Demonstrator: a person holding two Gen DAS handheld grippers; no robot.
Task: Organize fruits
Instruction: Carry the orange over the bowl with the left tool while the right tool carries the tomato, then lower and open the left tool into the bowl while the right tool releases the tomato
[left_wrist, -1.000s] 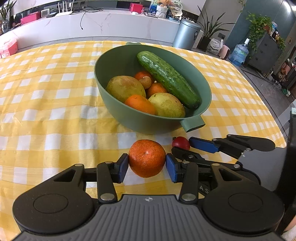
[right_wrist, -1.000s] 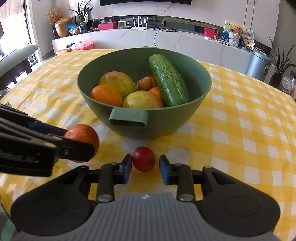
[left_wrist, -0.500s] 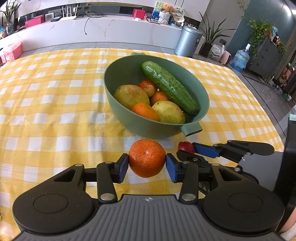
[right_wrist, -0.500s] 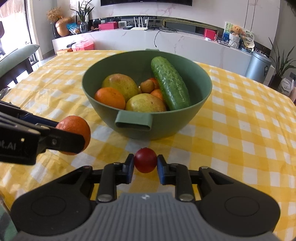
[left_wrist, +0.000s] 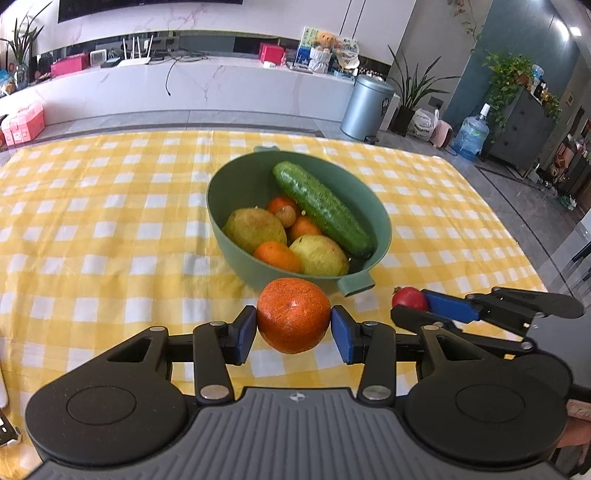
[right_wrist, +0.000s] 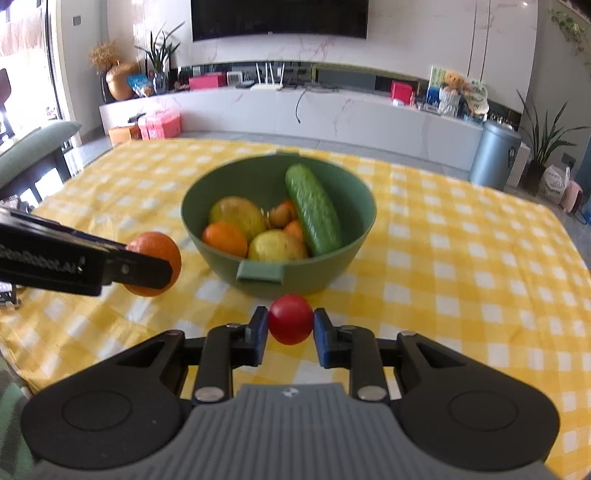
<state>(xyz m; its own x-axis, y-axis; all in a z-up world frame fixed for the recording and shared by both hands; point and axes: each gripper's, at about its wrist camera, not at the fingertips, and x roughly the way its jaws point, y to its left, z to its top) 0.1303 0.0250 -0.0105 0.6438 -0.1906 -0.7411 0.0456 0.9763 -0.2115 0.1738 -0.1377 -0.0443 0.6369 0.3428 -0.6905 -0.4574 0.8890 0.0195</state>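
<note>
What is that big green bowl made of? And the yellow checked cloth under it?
The big green bowl looks like matte plastic: one even colour, soft sheen, and a tab handle moulded into the rim. It could be silicone. The yellow checked cloth looks like woven fabric, with a fine weave and gentle wrinkles, though a coated tablecloth is possible.

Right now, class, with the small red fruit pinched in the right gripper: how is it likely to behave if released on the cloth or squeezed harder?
The small red fruit looks round and glossy, so it would probably roll on the flat checked cloth. The right gripper touches only its sides, so it might slip. It looks thin-skinned, perhaps easily bruised.
</note>
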